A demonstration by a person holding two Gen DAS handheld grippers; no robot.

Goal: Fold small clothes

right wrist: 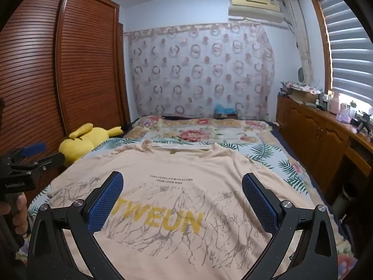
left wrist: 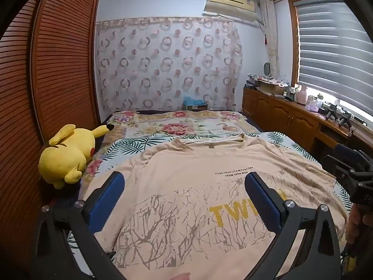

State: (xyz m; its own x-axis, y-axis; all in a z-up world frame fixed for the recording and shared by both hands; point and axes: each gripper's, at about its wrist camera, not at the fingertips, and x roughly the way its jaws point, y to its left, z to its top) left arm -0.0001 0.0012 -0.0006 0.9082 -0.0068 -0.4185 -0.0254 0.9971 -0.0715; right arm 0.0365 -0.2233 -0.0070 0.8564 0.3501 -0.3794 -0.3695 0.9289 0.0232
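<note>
On the bed (right wrist: 268, 154), spread over a leaf-print cover:

1. T-shirt (right wrist: 177, 186), pale peach, printed with yellow lettering and a grey branch pattern. Lies flat and face up, collar toward the far end of the bed, hem toward the cameras, both sleeves spread outward. No fold shows anywhere on it. Judged state of task: not begun; every fold is left to do, and no other garment is in view.

2. Plush toy (left wrist: 67, 154), yellow, at the left edge of the bed beside the wardrobe, clear of the shirt.

3. Left tongs (left wrist: 184, 200), blue-padded, spread fully wide with nothing between the pads. They hang above the left half of the shirt's front, tipped a little downward; contact with the cloth is not apparent.

4. Right tongs (right wrist: 183, 200), likewise spread fully wide and empty, above the middle of the shirt over the lettering, tipped a little downward. Each tool is gripped by a hand at its handle, the two side by side.
</note>
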